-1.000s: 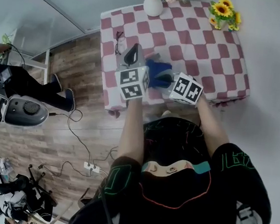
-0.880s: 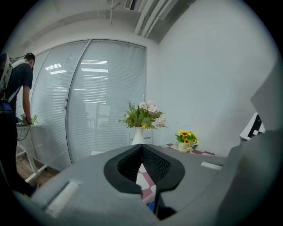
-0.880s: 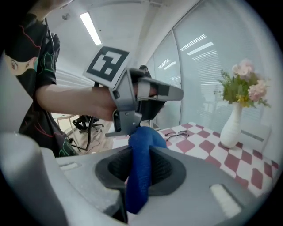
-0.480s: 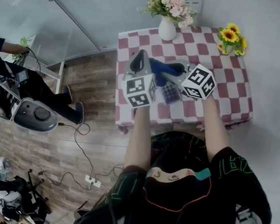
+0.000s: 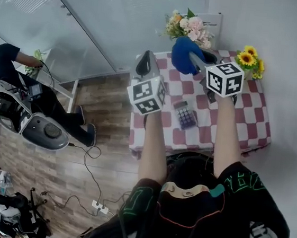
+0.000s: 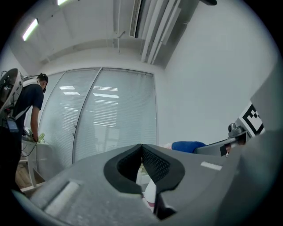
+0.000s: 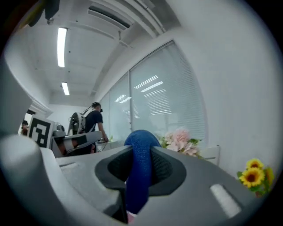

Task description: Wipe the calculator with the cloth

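- Office room: wood-plank floor (image 5: 40, 183), glass partition (image 5: 95, 24) with blinds along the far side, plain white wall to its right.
- Small table (image 5: 254, 128) under a red-and-white checked cover, pushed against that wall.
- Bystander (image 5: 15, 68) in dark clothes at far left, bent over a white-and-grey machine (image 5: 43, 130). Same person shows in the left gripper view (image 6: 26, 106).
- Operator's two forearms reach out over the near table edge, one gripper per hand.
- Left gripper (image 5: 146, 62): held up at the table's left end, aimed at the glass. Jaws pressed together at the tips, nothing between them (image 6: 141, 148).
- Right gripper (image 5: 191, 58): held up over the far side of the table, near the flowers. Jaws clamped on the cloth (image 7: 140, 176), which runs up between the pads and bulges over the top.
- Pink bouquet (image 5: 191, 27) at the back of the table, sunflowers (image 5: 249, 59) at the back right corner. Both also show in the right gripper view.
- Cloth: blue, bunched, hanging off the right jaws (image 5: 182, 54), clear of the table and well apart from the calculator.
- Calculator (image 5: 185, 114): dark, lying flat on the checked cover between the two forearms, nearer the front edge. Neither gripper touches it.
- White power strip (image 5: 98, 207) on the floor, cable trailing.
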Available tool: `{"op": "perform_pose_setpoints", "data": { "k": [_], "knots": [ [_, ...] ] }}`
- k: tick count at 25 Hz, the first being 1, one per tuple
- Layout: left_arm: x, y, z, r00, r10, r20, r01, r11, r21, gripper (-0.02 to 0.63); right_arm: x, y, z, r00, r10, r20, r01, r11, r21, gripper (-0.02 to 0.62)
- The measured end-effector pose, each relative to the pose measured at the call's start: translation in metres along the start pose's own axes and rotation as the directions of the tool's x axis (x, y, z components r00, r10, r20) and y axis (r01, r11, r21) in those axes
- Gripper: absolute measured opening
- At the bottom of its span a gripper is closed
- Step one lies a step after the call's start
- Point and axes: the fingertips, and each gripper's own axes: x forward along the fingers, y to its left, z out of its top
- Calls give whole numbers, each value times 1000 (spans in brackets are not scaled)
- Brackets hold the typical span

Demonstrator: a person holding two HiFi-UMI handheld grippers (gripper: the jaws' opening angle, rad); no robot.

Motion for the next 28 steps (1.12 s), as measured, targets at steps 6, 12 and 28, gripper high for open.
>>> {"op": "perform_pose_setpoints", "data": {
  "k": [6,12,28],
  "knots": [
    [2,-9,9,1000,-22,21,20,997,74,9,-24,-26,19,975,-211,70,213,977,-25,83],
    [7,-28,-1,998,-63,4,63,993,101,9,-36,-31,16,967,-242,78,247,967,-55,83],
    [-6,-39,-15,998,-61,-2,61,993,98,9,-59,-31,18,952,-265,154,277,959,-62,83]
  ]
}}
